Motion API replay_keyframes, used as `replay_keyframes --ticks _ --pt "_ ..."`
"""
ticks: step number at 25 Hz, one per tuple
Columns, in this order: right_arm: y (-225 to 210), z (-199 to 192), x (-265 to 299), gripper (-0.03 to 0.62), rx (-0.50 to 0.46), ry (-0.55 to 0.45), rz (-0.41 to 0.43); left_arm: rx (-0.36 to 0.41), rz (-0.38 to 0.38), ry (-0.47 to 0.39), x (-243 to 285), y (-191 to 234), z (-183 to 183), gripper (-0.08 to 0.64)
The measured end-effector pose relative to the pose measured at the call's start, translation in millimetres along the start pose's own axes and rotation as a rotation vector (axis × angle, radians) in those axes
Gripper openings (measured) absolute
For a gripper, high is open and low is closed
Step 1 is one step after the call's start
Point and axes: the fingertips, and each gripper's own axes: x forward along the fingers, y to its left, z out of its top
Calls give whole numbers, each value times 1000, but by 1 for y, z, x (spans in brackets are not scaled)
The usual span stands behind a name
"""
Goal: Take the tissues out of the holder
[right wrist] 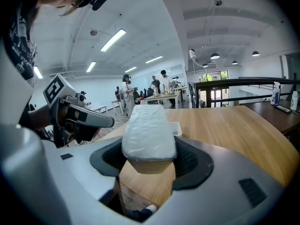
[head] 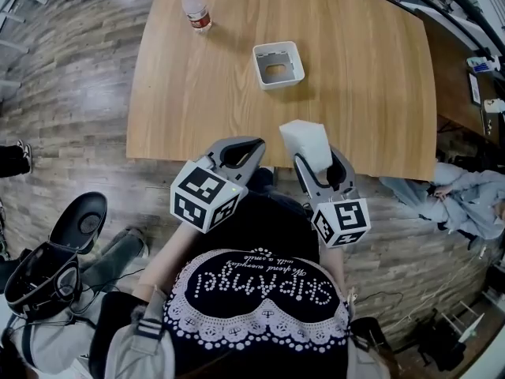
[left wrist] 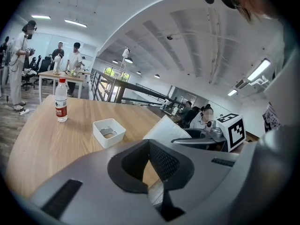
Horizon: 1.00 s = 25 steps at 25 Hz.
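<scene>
The white tissue holder (head: 278, 64) stands on the wooden table (head: 355, 93), its inside showing bare; it also shows in the left gripper view (left wrist: 108, 132). A white plastic-wrapped tissue pack (head: 306, 142) is held above the table's near edge, with my right gripper (head: 314, 163) shut on its lower end. The right gripper view shows the pack (right wrist: 149, 132) upright between the jaws, hiding most of the holder behind it. My left gripper (head: 239, 151) hovers just left of the pack, open with nothing between its jaws (left wrist: 153, 172).
A water bottle (head: 195, 6) with a red cap stands at the table's far left (left wrist: 60, 106). The table's near edge runs just under both grippers. A person in grey (head: 465, 200) sits at the right. Dark bags (head: 47, 267) lie on the floor at left.
</scene>
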Motion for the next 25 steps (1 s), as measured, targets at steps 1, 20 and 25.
replay_keyframes --ticks 1,20,25 --pt "1 -1 -1 282 2 -2 0 0 2 -1 -1 0 -1 6" --pt "20 -7 2 282 13 4 78 -38 79 -41 -24 5 -8 6" --pt "18 -6 6 282 39 8 78 -44 74 -40 -23 8 -6 6"
